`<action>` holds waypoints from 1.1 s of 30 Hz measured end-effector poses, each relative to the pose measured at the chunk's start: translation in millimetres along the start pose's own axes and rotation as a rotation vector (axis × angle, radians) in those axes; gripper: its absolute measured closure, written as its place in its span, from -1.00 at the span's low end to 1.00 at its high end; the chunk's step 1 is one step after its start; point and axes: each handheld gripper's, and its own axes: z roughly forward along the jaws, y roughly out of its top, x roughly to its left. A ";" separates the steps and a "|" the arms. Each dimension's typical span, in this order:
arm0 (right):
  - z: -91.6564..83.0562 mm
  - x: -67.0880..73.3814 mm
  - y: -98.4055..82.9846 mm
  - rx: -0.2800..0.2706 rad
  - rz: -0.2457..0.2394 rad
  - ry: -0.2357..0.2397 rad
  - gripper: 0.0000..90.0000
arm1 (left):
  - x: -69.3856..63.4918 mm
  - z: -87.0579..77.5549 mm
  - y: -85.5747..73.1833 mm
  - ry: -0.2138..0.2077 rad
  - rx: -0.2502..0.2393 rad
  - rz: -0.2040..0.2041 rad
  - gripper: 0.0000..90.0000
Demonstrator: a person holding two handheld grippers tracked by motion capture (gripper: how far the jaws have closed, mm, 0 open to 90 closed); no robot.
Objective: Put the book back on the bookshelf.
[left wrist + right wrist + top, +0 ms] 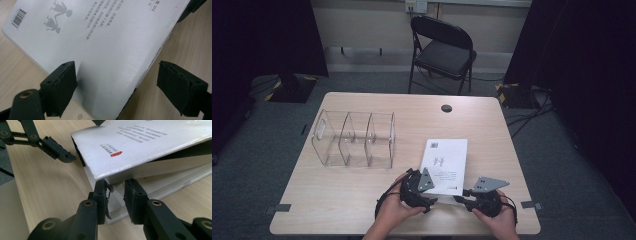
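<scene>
Book point(444, 160) lying white cover up on the worktop point(337, 195), near its front edge.
Right gripper point(116, 188) is clamped on a few pages at the book's near corner, under the lifted cover; left gripper point(117, 82) hangs over the cover, jaws wide apart, beside a clear plastic organizer point(354, 140).

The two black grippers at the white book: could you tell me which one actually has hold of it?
The right gripper, shut on a few pages at the white book's near corner; the left gripper's jaws stand open, apart from the cover.
</scene>
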 end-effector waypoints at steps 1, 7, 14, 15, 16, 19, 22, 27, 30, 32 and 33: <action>0.1 -0.3 0.4 -0.007 0.006 0.004 0.61 | 0.7 1.2 0.9 -0.005 -0.006 0.003 -0.66; -0.3 -0.6 0.9 -0.011 0.011 0.006 0.61 | -2.5 7.3 10.4 0.015 -0.005 0.037 -0.66; -0.8 -0.4 2.3 -0.014 0.013 0.008 0.61 | -7.9 19.6 20.7 0.045 0.016 0.060 -0.87; -0.9 -0.3 2.4 -0.020 0.011 0.008 0.61 | -9.8 22.7 23.1 0.061 0.025 0.072 -0.92; -0.9 -0.3 2.4 -0.020 0.011 0.008 0.61 | -9.8 22.7 23.1 0.061 0.025 0.072 -0.93; -1.2 -0.9 2.8 -0.019 0.013 0.012 0.61 | -9.0 24.9 25.4 0.061 0.025 0.065 -0.96; -1.5 -2.9 3.7 -0.016 0.023 0.025 0.61 | -8.5 27.1 26.4 0.069 0.020 0.061 -0.97; -1.2 -3.1 4.6 -0.014 0.026 0.030 0.61 | -9.8 30.7 29.3 0.090 0.034 0.067 -1.00; -1.0 -3.1 4.9 -0.020 0.023 0.032 0.61 | -9.7 32.0 30.3 0.100 0.030 0.055 -1.00; -1.4 -2.7 5.1 -0.017 0.024 0.031 0.61 | -10.3 33.1 30.3 0.106 0.026 0.053 -1.00; -1.3 -2.7 5.0 -0.018 0.024 0.031 0.61 | -11.0 33.5 30.3 0.113 0.028 0.056 -1.00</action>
